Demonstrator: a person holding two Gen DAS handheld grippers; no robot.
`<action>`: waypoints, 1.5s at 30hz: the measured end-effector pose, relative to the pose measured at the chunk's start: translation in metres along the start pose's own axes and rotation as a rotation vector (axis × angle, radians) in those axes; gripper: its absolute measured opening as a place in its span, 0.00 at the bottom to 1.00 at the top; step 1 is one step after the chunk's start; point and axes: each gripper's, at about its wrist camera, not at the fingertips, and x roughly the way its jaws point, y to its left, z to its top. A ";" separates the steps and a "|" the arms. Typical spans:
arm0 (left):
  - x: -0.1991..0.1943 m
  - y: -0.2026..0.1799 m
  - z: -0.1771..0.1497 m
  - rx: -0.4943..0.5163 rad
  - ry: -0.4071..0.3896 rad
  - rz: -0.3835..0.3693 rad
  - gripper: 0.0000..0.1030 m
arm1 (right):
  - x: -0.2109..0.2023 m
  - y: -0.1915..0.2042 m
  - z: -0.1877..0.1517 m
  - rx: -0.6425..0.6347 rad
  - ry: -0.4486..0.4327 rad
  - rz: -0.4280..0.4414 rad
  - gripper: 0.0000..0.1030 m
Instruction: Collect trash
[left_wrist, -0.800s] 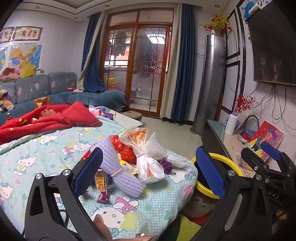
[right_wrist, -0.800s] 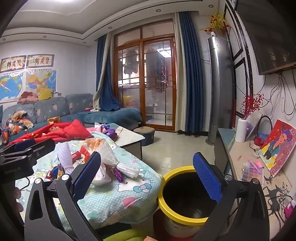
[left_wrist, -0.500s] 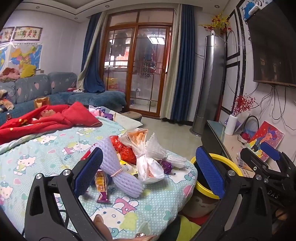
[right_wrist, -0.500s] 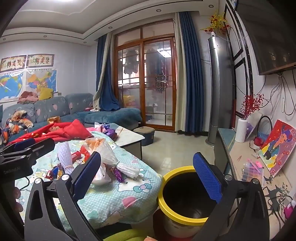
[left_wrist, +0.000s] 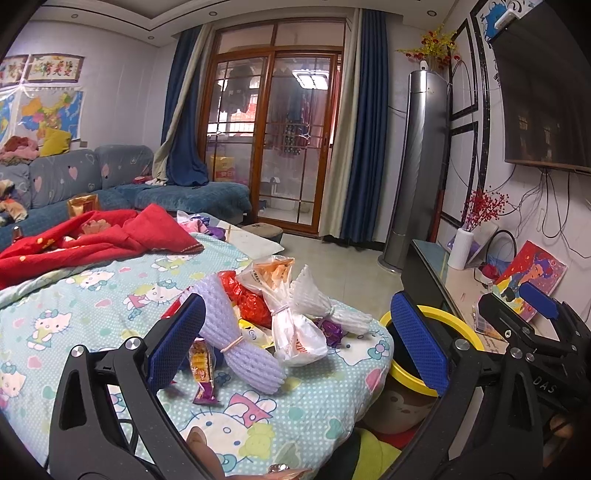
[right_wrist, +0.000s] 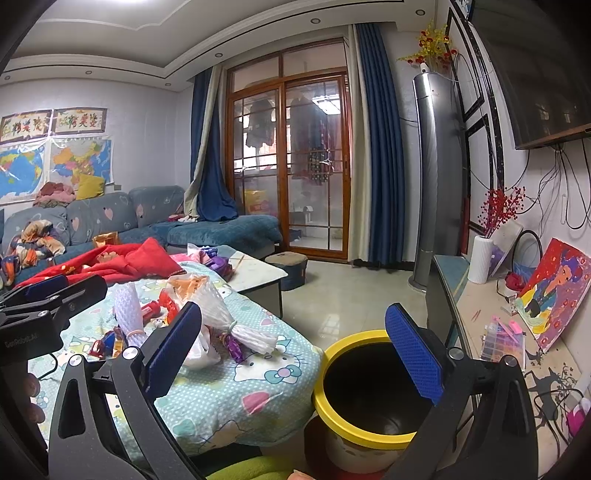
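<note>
Both grippers, left (left_wrist: 295, 339) and right (right_wrist: 291, 354), gape empty; we haven't started. Next we reach the trash (left_wrist: 273, 317) (foam sleeves, probably), then the bin (right_wrist: 364, 387).

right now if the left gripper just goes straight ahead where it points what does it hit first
Probably the tied clear plastic bag in the trash pile on the cartoon-print blanket. The left gripper is open and tilts slightly down toward it. Depth is unclear, so the purple foam net beside it might touch first.

I read left gripper (left_wrist: 295, 339) jaws wide apart, empty, tilted slightly downward. Right gripper (right_wrist: 293, 354) likewise spread, empty, tilted slightly downward.
</note>
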 end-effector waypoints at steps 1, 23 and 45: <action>0.000 0.000 0.000 0.001 -0.002 0.000 0.90 | -0.002 -0.002 0.001 -0.001 0.002 0.000 0.94; 0.000 0.000 -0.002 0.003 -0.003 -0.001 0.90 | 0.002 -0.002 0.000 -0.002 0.023 0.040 0.94; 0.002 0.021 -0.004 -0.059 0.007 0.026 0.90 | 0.010 0.019 -0.006 -0.038 0.061 0.089 0.94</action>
